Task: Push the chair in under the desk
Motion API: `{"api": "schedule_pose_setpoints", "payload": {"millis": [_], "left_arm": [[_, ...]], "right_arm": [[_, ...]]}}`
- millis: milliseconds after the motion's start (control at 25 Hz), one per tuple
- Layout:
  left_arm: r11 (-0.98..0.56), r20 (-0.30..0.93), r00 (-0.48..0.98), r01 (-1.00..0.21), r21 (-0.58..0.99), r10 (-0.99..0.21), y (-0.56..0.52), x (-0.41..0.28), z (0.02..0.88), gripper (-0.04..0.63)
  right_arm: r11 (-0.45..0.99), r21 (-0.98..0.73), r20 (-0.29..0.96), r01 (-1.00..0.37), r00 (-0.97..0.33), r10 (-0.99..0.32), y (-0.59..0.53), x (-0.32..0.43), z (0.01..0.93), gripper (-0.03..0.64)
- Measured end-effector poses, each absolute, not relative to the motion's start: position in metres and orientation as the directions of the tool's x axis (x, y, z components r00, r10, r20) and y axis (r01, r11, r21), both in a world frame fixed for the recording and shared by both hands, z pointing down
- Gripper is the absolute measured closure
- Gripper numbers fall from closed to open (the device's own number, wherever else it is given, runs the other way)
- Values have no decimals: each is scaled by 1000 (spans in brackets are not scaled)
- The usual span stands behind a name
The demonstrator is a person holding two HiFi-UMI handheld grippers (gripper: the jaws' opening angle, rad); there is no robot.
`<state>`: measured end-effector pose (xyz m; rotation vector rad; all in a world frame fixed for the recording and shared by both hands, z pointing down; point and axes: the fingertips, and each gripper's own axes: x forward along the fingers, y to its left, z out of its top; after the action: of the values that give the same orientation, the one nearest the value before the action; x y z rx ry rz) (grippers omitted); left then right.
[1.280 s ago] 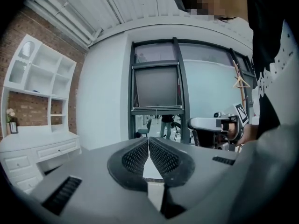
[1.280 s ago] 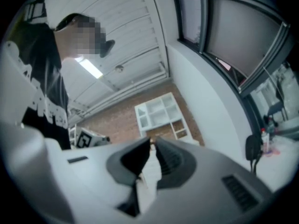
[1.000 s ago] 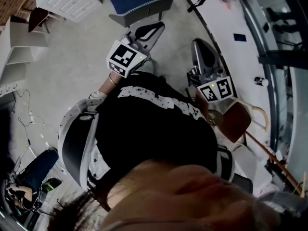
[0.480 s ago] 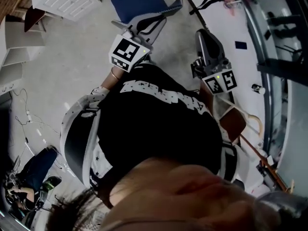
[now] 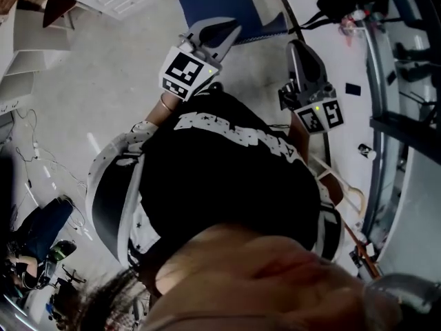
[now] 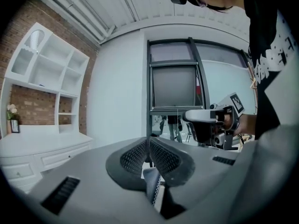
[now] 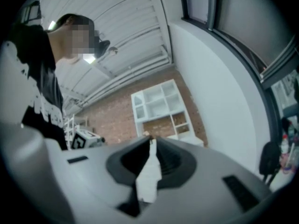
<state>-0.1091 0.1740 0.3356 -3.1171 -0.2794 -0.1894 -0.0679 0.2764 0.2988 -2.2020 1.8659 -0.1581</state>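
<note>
Status: not done. The chair [image 5: 219,4] sits out on the floor ahead of the person. Its blue seat is fully in the open, and only its right corner is near the tabletop [image 5: 342,140] edge.

On the left tool [image 5: 233,32] the jaws are together with nothing clamped. Its tips overlap the chair's near rim in the head view, but contact can't be confirmed. The right tool [image 5: 295,45] is likewise closed and empty, by the tabletop edge and apart from the chair.

Judgement: approach stage at best, and the whole push remains. Next is to get a tool against the chair and slide it under the tabletop.
</note>
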Motion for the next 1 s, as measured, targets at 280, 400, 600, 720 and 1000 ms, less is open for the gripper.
{"api": "schedule_pose_setpoints", "payload": {"millis": [280, 400, 600, 720, 1000], "left_arm": [[-990, 122, 982, 139, 29, 142, 143, -110, 346, 552], [-991, 136, 982, 125, 44, 130, 135, -111, 354, 542], [-994, 166, 981, 85, 70, 95, 124, -107, 369, 529], [-997, 191, 980, 47, 67, 59, 124, -101, 377, 528], [-994, 208, 975, -97, 53, -84, 110, -97, 374, 517]], "right_arm": [[-106, -278, -64, -955, 128, -990, 238, -68, 302, 581], [-98, -286, -47, -953, 116, -992, 228, -64, 305, 581], [-44, -311, -40, -949, 60, -997, 208, -56, 307, 572], [-7, -307, -24, -952, 15, -1000, 204, -45, 316, 529], [131, -297, -28, -946, -129, -991, 180, -27, 316, 518]]}}
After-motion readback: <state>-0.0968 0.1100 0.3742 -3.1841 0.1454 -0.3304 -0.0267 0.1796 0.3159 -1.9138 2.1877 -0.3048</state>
